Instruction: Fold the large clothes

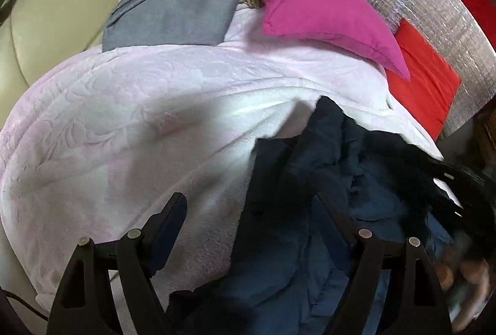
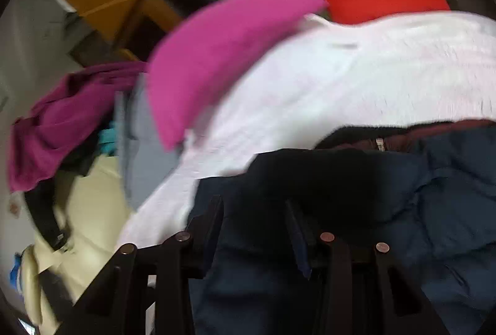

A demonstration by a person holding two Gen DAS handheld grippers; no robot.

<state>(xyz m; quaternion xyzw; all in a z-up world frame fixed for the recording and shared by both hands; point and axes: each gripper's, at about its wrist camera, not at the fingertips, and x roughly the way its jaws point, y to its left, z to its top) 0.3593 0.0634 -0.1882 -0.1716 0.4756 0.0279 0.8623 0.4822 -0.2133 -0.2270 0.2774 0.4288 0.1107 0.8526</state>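
Jacket (image 1: 325,180), navy and puffy, lies crumpled at lower right on a pale pink blanket (image 1: 124,118), soft, bulky and likely slippery, best taken at a hem or collar; left gripper (image 1: 248,211) gapes empty, right gripper (image 2: 254,211) part-open over its fabric.
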